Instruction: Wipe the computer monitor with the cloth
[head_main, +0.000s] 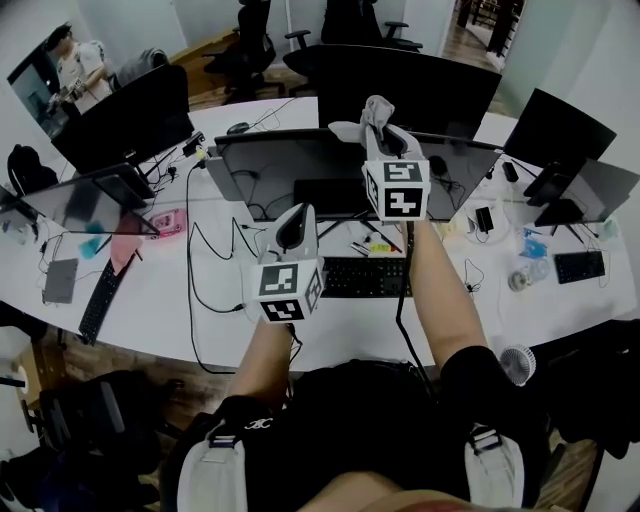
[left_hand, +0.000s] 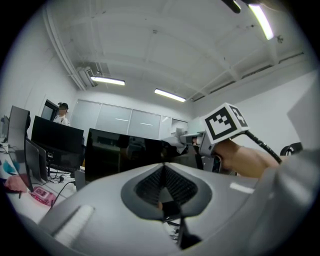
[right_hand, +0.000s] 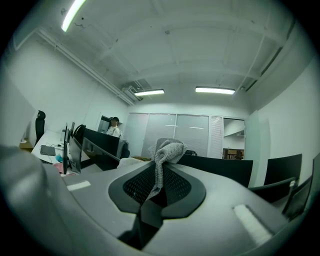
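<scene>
Fingers of the right gripper (head_main: 382, 128) pinch the grey cloth (head_main: 372, 110) in the head view, raised at the top edge of the dark monitor (head_main: 270, 170) on the white desk (head_main: 160, 300); the left gripper (head_main: 292, 228) hovers lower, in front of the screen. Left gripper view: its fingers are pressed together with nothing between them, the monitor ahead. Right gripper view: fingers clamped on the cloth, which bunches up above them.

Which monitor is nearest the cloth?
The central monitor behind the keyboard: the right gripper holds the cloth by its top edge; others stand aside.
</scene>
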